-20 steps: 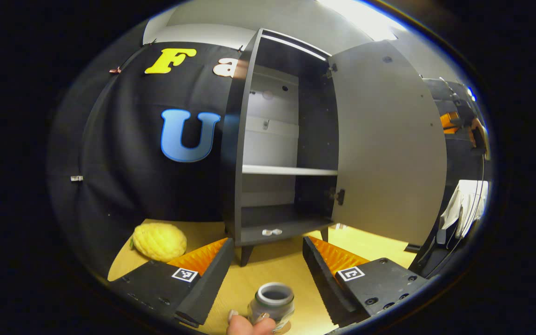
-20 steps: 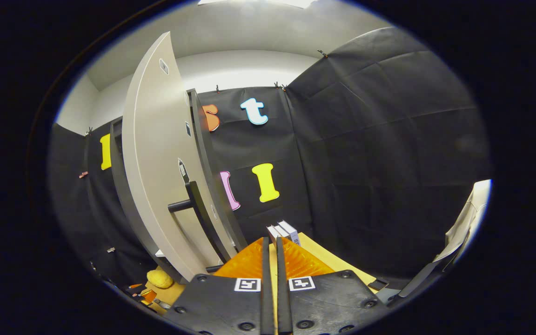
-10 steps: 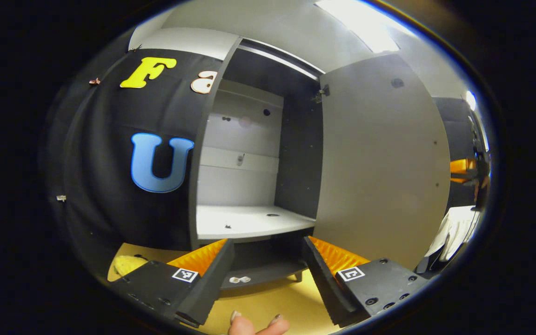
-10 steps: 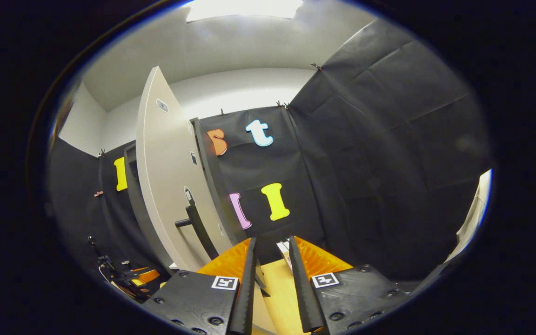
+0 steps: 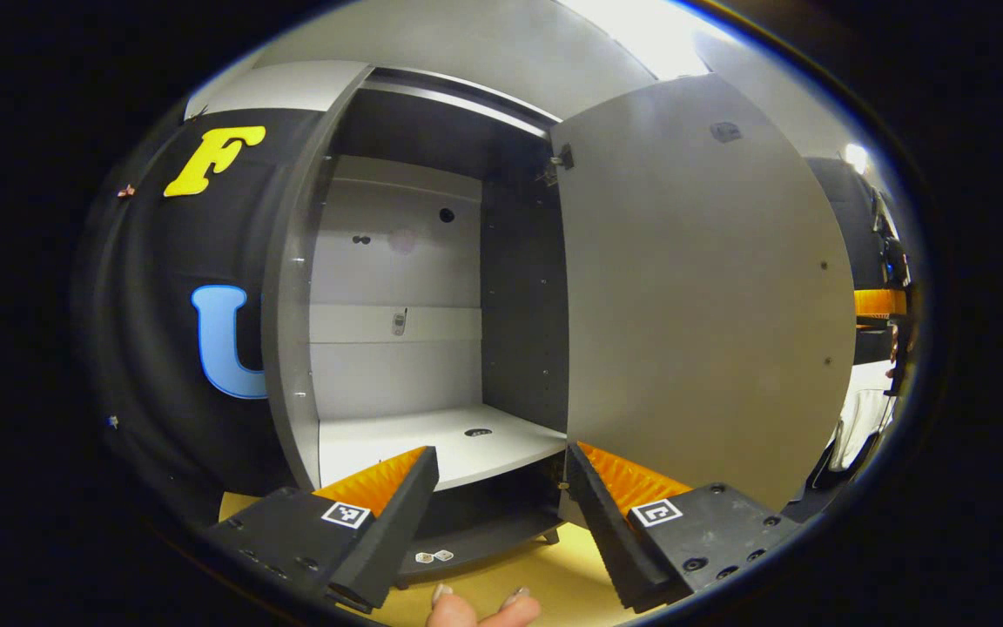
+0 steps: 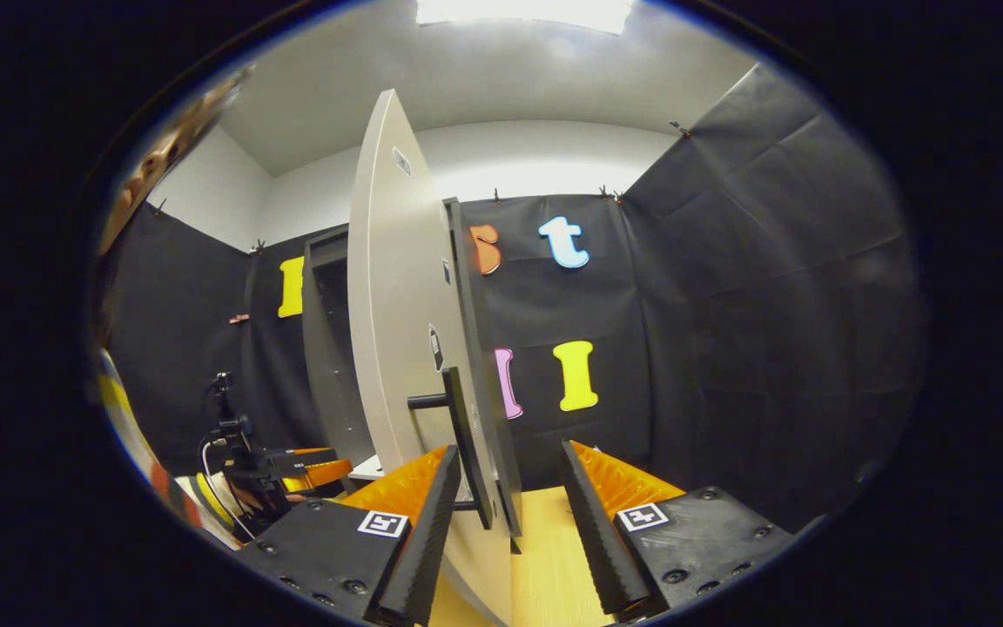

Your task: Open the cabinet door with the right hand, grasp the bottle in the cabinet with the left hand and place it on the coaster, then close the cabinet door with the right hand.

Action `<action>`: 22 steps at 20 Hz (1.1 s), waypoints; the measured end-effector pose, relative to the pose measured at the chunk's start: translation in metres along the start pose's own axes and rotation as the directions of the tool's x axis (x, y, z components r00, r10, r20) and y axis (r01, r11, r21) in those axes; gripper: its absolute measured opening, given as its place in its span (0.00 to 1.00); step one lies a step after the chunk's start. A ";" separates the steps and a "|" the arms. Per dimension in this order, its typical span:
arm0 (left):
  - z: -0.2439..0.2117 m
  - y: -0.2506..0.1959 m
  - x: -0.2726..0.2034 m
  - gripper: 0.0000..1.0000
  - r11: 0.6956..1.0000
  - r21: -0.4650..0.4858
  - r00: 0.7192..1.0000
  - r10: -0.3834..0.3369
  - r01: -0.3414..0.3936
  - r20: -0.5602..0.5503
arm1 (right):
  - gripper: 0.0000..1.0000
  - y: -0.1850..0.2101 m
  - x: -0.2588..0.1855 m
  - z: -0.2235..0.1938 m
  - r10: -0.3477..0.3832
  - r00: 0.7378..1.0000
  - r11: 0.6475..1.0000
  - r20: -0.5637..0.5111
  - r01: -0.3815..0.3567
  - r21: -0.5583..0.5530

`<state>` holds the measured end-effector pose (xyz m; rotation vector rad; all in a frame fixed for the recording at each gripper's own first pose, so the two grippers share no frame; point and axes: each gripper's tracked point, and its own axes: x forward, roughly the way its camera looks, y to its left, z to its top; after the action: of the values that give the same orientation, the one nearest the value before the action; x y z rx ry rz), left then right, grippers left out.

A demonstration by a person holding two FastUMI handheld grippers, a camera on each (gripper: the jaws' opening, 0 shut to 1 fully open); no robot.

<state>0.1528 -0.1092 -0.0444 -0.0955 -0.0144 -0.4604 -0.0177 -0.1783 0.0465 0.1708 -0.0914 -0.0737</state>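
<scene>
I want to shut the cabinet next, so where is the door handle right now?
In the right gripper view, the door handle is a dark bar on the open cabinet door, just ahead of the open right gripper, nearer its left finger.

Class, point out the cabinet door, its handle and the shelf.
door (image 5: 693, 287): left gripper view, inner face.
handle (image 6: 465, 448): right gripper view, upright bar.
shelf (image 5: 432, 440): left gripper view, top surface.

Left gripper view faces the open cabinet (image 5: 397, 348) closely; right gripper view sights along its door (image 6: 397, 348) edge.
</scene>
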 end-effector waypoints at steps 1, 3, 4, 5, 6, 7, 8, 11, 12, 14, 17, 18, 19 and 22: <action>0.003 -0.002 0.002 0.93 1.000 0.000 1.000 -0.003 0.003 0.008 | 0.72 0.005 0.005 -0.001 0.021 1.000 1.000 -0.009 -0.021 0.004; 0.006 0.000 0.003 0.93 1.000 0.001 1.000 0.006 -0.006 0.019 | 0.70 0.008 0.009 0.000 0.061 0.998 0.998 -0.017 -0.061 0.008; 0.006 0.001 0.005 0.93 1.000 -0.001 1.000 0.012 -0.012 0.019 | 0.72 0.012 0.011 -0.003 0.081 0.996 0.997 -0.032 -0.081 0.017; 0.005 0.003 0.005 0.92 1.000 -0.003 1.000 0.016 -0.016 0.016 | 0.72 0.017 0.012 -0.003 0.098 0.995 0.995 -0.028 -0.097 0.019; 0.004 0.005 0.006 0.92 1.000 -0.005 1.000 0.020 -0.020 0.011 | 0.72 0.023 0.010 -0.006 0.115 0.993 0.993 -0.040 -0.115 0.016; 0.003 0.008 0.006 0.93 1.000 -0.005 1.000 0.024 -0.024 0.007 | 0.72 0.033 0.011 -0.006 0.137 0.990 0.991 -0.038 -0.137 0.015; 0.001 0.011 0.006 0.93 1.000 -0.004 1.000 0.030 -0.030 0.002 | 0.72 0.046 0.012 -0.010 0.164 0.985 0.986 -0.048 -0.164 0.014; -0.003 0.024 -0.001 0.93 0.998 -0.006 0.998 0.061 -0.061 -0.002 | 0.72 0.085 0.022 -0.022 0.256 0.963 0.966 -0.080 -0.252 0.058; -0.005 0.030 -0.005 0.93 0.997 -0.014 0.998 0.070 -0.070 -0.005 | 0.72 0.096 0.025 -0.026 0.277 0.957 0.960 -0.090 -0.271 0.074; -0.007 0.043 -0.019 0.93 0.995 -0.022 0.995 0.094 -0.095 -0.011 | 0.72 0.118 0.033 -0.031 0.315 0.943 0.948 -0.108 -0.305 0.094; -0.009 0.071 -0.046 0.93 0.986 0.001 0.986 0.164 -0.164 -0.024 | 0.72 0.155 0.040 -0.033 0.386 0.915 0.920 -0.116 -0.372 0.123; -0.011 0.080 -0.057 0.93 0.982 0.005 0.981 0.190 -0.190 -0.028 | 0.72 0.166 0.042 -0.037 0.407 0.905 0.911 -0.124 -0.392 0.132; -0.011 0.089 -0.066 0.93 0.977 0.007 0.977 0.213 -0.213 -0.030 | 0.72 0.177 0.045 -0.043 0.426 0.895 0.902 -0.134 -0.409 0.139; -0.005 0.108 -0.094 0.93 0.963 0.012 0.963 0.271 -0.271 -0.015 | 0.72 0.215 0.059 -0.058 0.508 0.848 0.857 -0.149 -0.481 0.184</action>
<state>0.1169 0.0279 -0.0622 -0.0827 0.0129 -0.1872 0.0608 0.0376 0.0317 0.2900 0.0560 0.4711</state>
